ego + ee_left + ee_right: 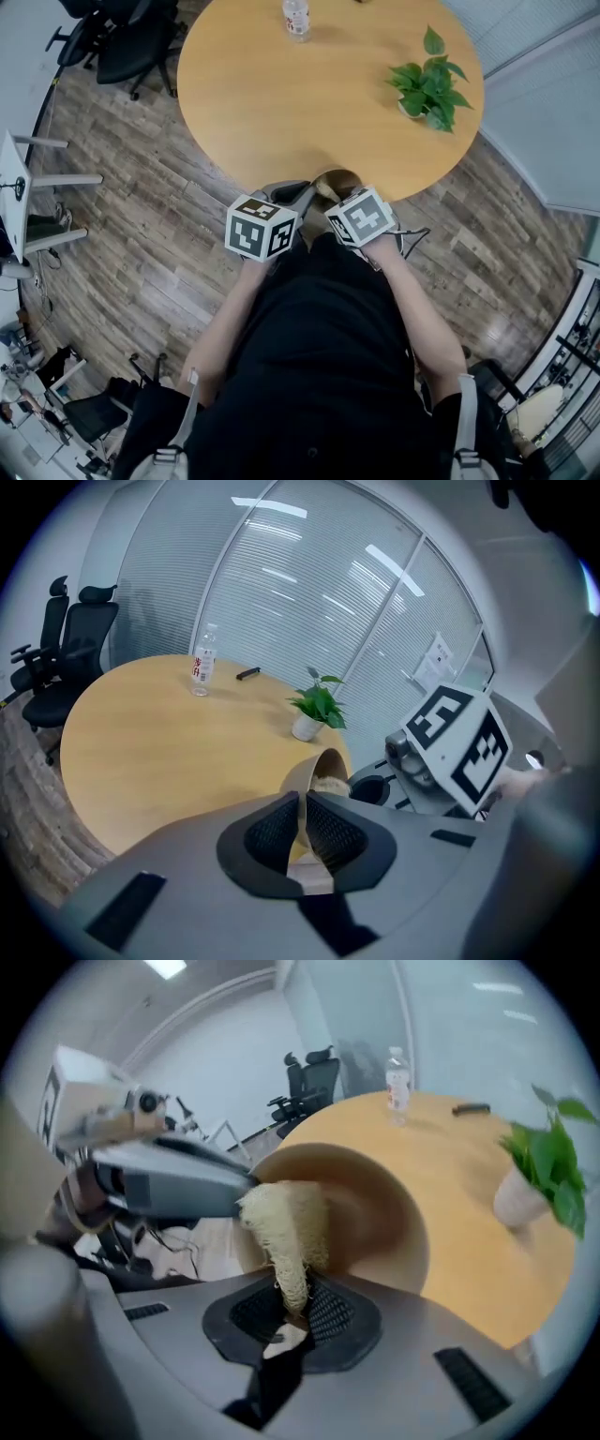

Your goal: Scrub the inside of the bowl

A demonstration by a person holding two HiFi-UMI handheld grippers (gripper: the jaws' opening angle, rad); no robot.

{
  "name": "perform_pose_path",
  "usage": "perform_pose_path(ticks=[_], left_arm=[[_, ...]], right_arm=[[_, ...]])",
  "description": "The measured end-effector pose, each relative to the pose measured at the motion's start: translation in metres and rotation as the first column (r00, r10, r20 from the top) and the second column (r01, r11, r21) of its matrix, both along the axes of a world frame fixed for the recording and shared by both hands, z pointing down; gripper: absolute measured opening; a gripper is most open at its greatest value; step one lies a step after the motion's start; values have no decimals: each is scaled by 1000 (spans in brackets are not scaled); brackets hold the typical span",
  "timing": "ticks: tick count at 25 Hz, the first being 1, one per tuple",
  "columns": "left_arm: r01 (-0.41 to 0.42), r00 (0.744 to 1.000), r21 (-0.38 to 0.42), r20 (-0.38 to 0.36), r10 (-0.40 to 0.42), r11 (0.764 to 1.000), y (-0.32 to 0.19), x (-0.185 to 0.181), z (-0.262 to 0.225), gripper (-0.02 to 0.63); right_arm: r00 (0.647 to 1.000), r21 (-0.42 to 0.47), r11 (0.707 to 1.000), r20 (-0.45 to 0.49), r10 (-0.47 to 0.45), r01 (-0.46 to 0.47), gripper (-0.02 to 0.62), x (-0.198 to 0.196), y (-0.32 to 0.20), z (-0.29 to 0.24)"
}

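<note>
round wooden table, plank floor, left tool clamps bowl, right tool clamps loofah

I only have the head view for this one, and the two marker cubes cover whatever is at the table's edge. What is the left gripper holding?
Observer: The left gripper is shut on the rim of a tan bowl. The bowl's wall sits between its jaws.
Reviewer: And the right one?
Observer: The right gripper is shut on a pale, fibrous scrubber.
Reviewer: Is the scrubber in the bowl?
Observer: Yes. Its free end lies inside the bowl's opening, and the bowl is tipped on its side with the opening toward the right gripper.
</note>
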State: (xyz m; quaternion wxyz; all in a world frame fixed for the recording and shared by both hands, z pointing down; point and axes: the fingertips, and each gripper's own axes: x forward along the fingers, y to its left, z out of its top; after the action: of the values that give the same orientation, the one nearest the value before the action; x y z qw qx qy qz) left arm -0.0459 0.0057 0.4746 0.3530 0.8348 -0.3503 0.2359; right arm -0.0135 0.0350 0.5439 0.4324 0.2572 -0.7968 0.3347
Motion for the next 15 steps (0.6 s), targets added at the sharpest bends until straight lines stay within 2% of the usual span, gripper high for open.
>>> perform_pose_path(ticks=[2,4,7,10,13,15], left_arm=[[9,1000,-3,-2,-9,1000,0,-2,0,34],[15,1000,8,-2,-15,1000,-1,-4,-2,32],[19,1000,34,11,-20,999,-4,-4,-5,32],[21,998,71,51,-25,997,-7,-8,-8,32],[-21,996,112,93,10,994,-7,-4,-10,29],[-74,990,139,127,57,988,-4,4,-12,29]], right_arm=[[983,-157,979,115,146,-127,40,-3,1,-4],[938,-274,936,204,280,-220,40,-5,-2,-11],[874,-338,887,263,409,-313,40,-1,-11,-18],[823,-417,835,280,495,-360,40,3,-11,-19],[763,-530,769,310,568,-357,40,2,-8,-20],[752,-552,758,318,578,-349,40,3,-10,-22]])
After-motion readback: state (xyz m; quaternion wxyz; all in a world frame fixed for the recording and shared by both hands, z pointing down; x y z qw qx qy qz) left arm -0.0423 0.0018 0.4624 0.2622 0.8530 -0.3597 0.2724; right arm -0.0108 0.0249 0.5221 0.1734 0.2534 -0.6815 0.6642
